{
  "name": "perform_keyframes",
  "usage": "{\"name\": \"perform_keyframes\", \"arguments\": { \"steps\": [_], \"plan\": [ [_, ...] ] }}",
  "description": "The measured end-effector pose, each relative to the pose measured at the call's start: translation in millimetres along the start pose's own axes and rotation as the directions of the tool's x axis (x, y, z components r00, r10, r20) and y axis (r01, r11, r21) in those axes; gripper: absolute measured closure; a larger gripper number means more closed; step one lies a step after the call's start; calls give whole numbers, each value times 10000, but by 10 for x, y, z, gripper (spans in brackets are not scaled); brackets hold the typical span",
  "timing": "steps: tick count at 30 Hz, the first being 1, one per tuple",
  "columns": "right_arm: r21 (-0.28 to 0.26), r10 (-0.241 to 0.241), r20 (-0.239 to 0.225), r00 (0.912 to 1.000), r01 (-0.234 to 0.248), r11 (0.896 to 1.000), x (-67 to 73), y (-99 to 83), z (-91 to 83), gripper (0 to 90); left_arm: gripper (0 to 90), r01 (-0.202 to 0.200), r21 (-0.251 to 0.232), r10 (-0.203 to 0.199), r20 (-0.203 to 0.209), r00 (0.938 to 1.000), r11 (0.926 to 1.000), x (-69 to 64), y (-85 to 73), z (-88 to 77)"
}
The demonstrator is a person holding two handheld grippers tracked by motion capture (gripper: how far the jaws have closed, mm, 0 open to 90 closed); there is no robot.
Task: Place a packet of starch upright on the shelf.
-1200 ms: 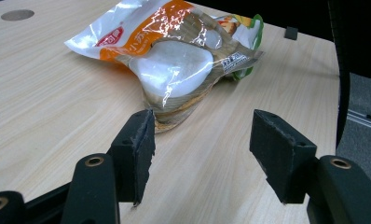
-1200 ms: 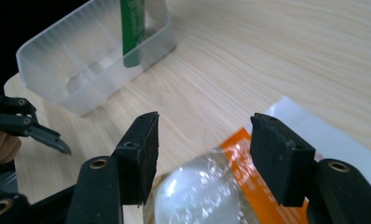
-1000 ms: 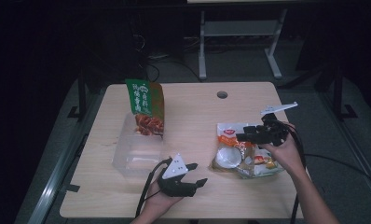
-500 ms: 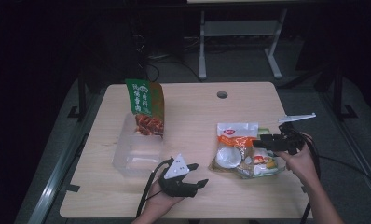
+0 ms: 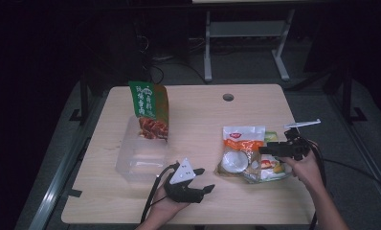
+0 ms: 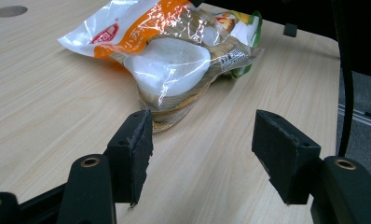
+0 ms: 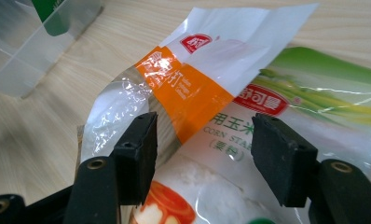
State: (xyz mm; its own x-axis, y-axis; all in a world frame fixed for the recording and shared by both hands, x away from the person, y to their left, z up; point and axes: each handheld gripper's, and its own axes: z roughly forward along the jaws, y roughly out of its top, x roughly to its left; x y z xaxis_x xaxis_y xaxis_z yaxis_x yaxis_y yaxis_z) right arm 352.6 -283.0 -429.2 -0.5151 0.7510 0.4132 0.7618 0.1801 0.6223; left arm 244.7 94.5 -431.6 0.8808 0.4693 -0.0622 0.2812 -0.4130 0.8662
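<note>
Right gripper (image 5: 274,150) hovering jaws spread over the orange-banded bag (image 7: 174,88) and the corn starch bag (image 7: 314,121) stacked at the table's (image 5: 203,115) right side; could well pinch both slippery films together, or skid off the crinkled plastic. Left gripper (image 5: 193,184) resting near the front edge, jaws spread too, nothing between them. Hard to tell how the bags overlap under the glare, print mostly unreadable.

Dark room; light wooden table (image 5: 198,110); grey metal frame (image 5: 246,33) behind.
</note>
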Motion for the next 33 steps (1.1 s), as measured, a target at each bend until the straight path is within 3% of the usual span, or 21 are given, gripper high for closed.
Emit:
{"name": "perform_keyframes", "arguments": {
  "steps": [7, 8, 12, 18, 23, 31, 33],
  "plan": [
    [310, 162, -153, 9998, -157, 9994, 30, 57, 160, 504, 374, 87, 47, -88, 46, 10000, 10000, 4, -3, 6],
    [411, 273, -290, 9992, -261, 9988, 47, 77, 209, 568, 374, 138, 24, -138, 47, 9999, 9999, 5, -3, 6],
    [652, 380, -376, 9986, -354, 9972, 80, 99, 294, 666, 372, 195, 17, -195, 34, 9998, 9998, 8, -4, 4],
    [630, 401, -600, 9974, -363, 9974, 125, 122, 314, 841, 371, 196, 17, -196, 31, 9998, 9998, 17, -2, 1],
    [559, 209, -561, 9982, -177, 9983, 190, 133, 299, 889, 369, 245, -1, -245, 4, 9997, 9997, 24, -1, 2],
    [-450, -553, -1384, 9888, 495, 9978, 414, 123, 140, 895, 356, 328, 5, -328, -20, 9995, 9995, 42, -4, 11],
    [-930, -1085, -1846, 9768, 926, 9914, 548, 92, 56, 896, 344, 403, 49, -403, 0, 9992, 9992, 52, -4, 25]
  ]
}}
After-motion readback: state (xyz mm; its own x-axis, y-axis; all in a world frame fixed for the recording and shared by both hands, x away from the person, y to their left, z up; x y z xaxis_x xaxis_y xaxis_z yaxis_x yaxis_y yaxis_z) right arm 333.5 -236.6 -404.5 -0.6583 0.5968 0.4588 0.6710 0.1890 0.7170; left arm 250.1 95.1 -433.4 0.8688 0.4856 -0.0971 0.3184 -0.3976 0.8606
